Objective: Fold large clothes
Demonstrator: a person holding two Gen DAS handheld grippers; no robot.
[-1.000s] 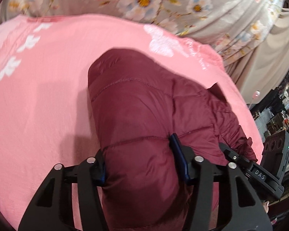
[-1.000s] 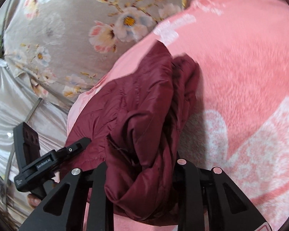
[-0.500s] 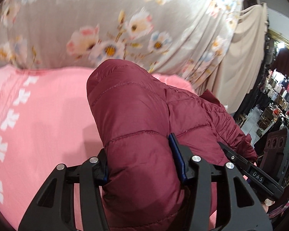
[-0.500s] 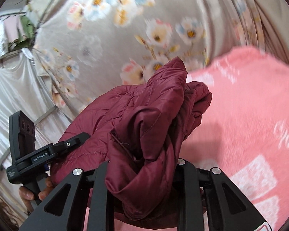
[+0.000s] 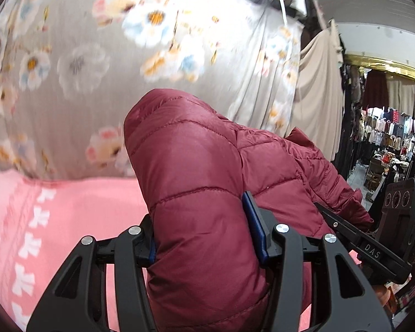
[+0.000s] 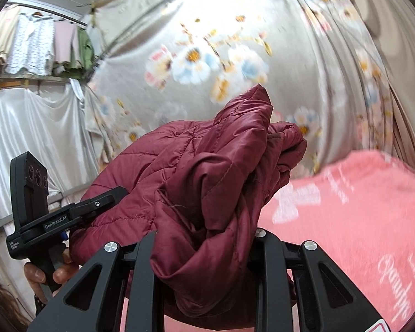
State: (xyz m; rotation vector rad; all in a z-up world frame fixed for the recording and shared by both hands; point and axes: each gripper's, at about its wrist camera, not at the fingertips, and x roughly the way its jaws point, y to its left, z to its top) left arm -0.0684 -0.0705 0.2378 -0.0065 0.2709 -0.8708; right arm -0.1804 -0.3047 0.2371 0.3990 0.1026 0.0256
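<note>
A maroon quilted puffer jacket (image 5: 196,171), bundled and folded, hangs between both grippers above a pink blanket (image 5: 77,207). My left gripper (image 5: 204,238) is shut on one thick end of the jacket, which bulges out between the jaws. My right gripper (image 6: 204,246) is shut on the other end of the jacket (image 6: 207,182), where crumpled folds stick up. The right gripper's body shows at the right of the left wrist view (image 5: 365,246). The left gripper and the hand holding it show at the left of the right wrist view (image 6: 58,218).
The pink blanket with white patterns (image 6: 359,210) covers the surface below. A grey floral curtain (image 5: 157,41) hangs close behind. Shop racks of clothes (image 5: 387,130) stand at the far right, and white drapes (image 6: 36,132) hang at the left.
Both grippers have lifted the jacket up off the pink blanket and tilted upward. The blanket has dropped low in both views and the floral curtain now fills the background.
</note>
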